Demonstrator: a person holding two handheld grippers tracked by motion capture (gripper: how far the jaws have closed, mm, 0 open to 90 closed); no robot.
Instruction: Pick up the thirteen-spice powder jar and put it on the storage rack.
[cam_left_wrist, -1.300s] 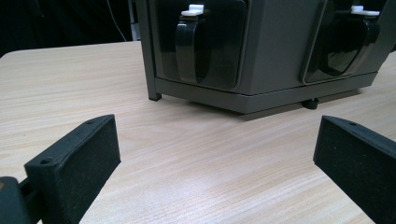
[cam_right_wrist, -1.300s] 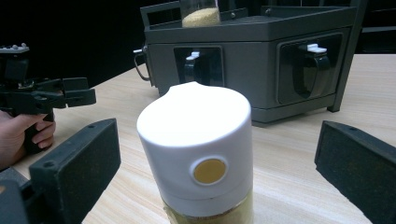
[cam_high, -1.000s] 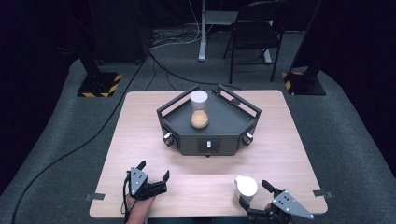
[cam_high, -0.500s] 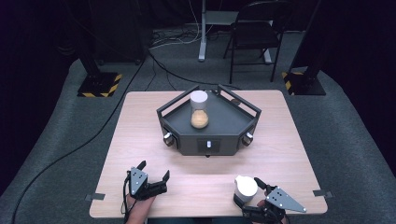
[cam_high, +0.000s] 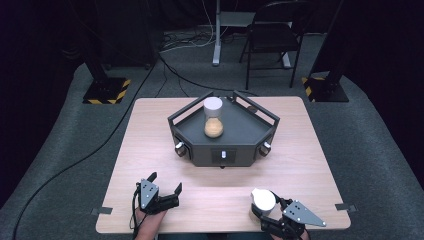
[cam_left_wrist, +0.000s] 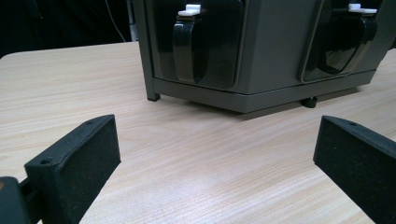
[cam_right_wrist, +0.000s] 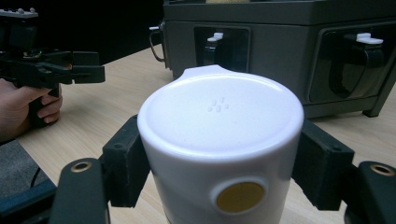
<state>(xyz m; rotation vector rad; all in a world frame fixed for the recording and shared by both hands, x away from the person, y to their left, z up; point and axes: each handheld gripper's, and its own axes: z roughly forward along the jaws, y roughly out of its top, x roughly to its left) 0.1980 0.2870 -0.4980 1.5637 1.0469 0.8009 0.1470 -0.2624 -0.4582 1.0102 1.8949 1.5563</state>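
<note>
Right gripper (cam_right_wrist: 219, 158) newly clamped around smooth white cylindrical container (cam_right_wrist: 222, 140).

The white container (cam_right_wrist: 219, 154) runs off the right gripper view's bottom edge, so its base and footing cannot be seen; its body hides the pads' contact faces; the grey machine (cam_left_wrist: 261, 46) is cropped at the top in the left gripper view; the small front panel (cam_high: 223, 155) is too small to read from the high view.
</note>
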